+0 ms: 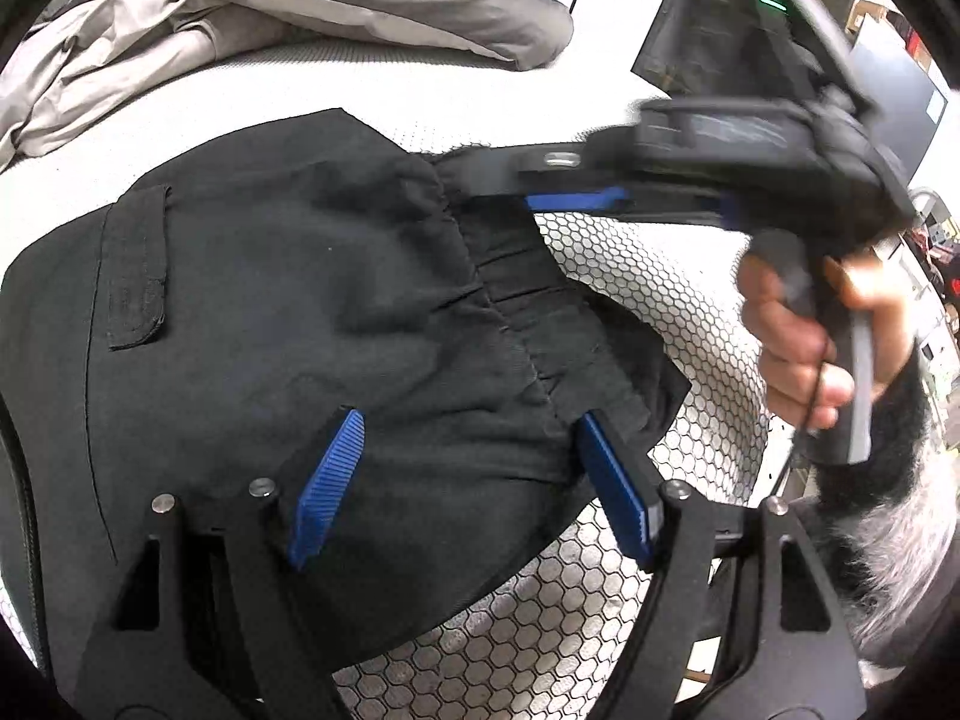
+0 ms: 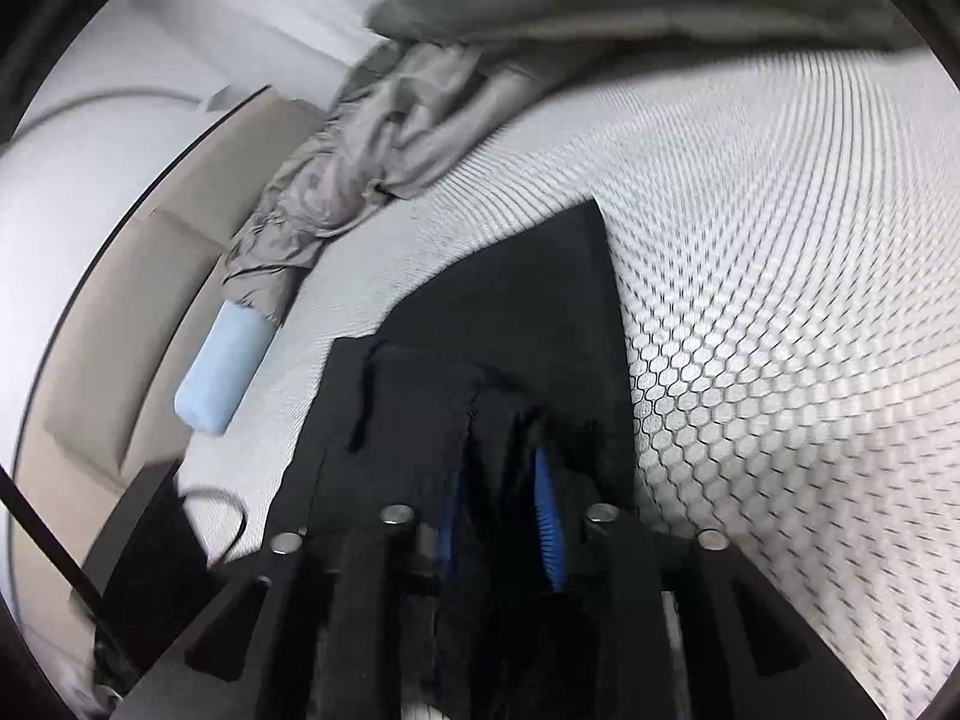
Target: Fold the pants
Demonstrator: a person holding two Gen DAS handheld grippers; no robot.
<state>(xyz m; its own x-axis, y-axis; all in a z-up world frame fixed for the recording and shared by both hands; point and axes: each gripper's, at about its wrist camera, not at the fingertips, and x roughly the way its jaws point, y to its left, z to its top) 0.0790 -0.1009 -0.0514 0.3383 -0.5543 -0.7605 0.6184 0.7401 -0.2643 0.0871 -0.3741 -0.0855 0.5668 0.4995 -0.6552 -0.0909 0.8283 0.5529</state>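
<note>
2 grippers work on 1 pair of black pants [image 1: 288,300] lying on the honeycomb mat [image 1: 540,630]. Nearest, the left gripper [image 1: 474,480] hangs wide above the cloth, with the waistband [image 1: 528,324] running away from its right finger toward the right gripper [image 1: 576,201]. That one is narrow, with waistband cloth between its blue pads [image 2: 549,516]; whether they squeeze it, I cannot tell. Farther back lie grey clothes [image 1: 270,18].

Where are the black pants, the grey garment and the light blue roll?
black pants [image 1: 270,276], left wrist view, on the seat panel.
grey garment [image 1: 252,6], left wrist view, on its bunched folds.
light blue roll [image 2: 225,363], right wrist view, mid-body.
</note>
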